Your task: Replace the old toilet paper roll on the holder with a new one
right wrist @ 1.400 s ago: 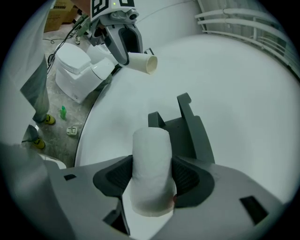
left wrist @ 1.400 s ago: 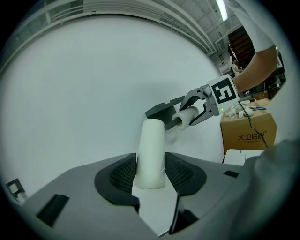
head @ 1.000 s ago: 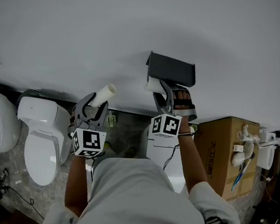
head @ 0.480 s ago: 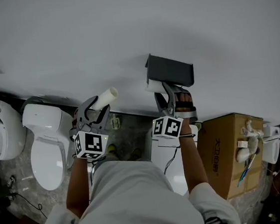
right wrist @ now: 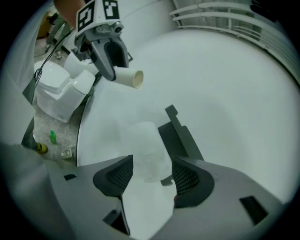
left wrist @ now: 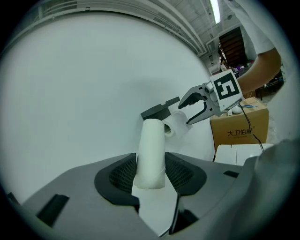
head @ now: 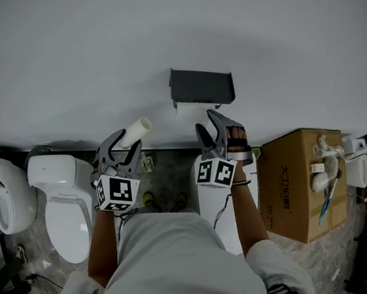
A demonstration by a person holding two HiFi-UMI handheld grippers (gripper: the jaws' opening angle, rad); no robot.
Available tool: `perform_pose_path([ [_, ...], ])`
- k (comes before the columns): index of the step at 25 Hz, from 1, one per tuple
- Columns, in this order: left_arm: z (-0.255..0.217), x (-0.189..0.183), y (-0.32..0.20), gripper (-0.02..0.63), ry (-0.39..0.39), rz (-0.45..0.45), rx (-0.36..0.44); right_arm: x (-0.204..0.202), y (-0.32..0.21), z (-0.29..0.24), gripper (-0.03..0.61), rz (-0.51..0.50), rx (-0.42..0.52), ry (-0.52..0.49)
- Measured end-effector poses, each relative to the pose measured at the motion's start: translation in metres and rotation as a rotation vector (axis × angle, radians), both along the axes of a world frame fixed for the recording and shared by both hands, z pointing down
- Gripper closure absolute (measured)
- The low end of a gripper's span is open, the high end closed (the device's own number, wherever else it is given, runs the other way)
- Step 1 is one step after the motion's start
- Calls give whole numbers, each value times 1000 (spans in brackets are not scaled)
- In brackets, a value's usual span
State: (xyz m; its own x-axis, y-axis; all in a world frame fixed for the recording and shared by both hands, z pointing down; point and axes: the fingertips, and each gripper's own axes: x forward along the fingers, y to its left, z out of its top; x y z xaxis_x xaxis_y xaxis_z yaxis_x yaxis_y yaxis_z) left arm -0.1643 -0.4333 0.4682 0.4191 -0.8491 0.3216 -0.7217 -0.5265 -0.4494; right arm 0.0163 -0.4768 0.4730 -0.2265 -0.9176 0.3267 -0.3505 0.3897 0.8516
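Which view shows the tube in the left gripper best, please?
The left gripper view: the tube stands large, clamped between the fingers. The head view shows it small; the right gripper view shows its open end.

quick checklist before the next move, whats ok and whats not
1. White toilet paper roll sits under the dark grey wall holder: ok.
2. Right gripper jaws apart, not clamping the roll: ok.
3. Left gripper shut on the bare pale cardboard tube: ok.
4. Tube clear of the holder, off to its left: ok.
5. Roll turns freely on the holder: cannot tell.
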Motion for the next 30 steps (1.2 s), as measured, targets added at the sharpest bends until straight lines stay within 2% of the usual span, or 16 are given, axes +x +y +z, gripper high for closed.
perform_pose_path([
  [8, -5, 25, -15, 407, 26, 78, 10, 40, 14, -19, 362, 202, -107, -492],
  [14, -11, 44, -19, 407, 60, 127, 27, 66, 27, -35, 418, 300, -135, -852],
  [16, -15, 48, -20, 407, 85, 135, 31, 77, 30, -37, 439, 324, -131, -915],
  [20, -24, 49, -23, 407, 145, 133, 37, 95, 39, -36, 495, 372, -116, -970],
  [24, -36, 44, -26, 407, 246, 107, 34, 100, 44, -42, 548, 386, -97, -1054],
  [27, -47, 36, -28, 407, 317, 82, 40, 100, 47, -49, 565, 389, -82, -1095],
  [30, -51, 29, -28, 407, 352, 62, 31, 105, 49, -50, 571, 407, -66, -1123],
])
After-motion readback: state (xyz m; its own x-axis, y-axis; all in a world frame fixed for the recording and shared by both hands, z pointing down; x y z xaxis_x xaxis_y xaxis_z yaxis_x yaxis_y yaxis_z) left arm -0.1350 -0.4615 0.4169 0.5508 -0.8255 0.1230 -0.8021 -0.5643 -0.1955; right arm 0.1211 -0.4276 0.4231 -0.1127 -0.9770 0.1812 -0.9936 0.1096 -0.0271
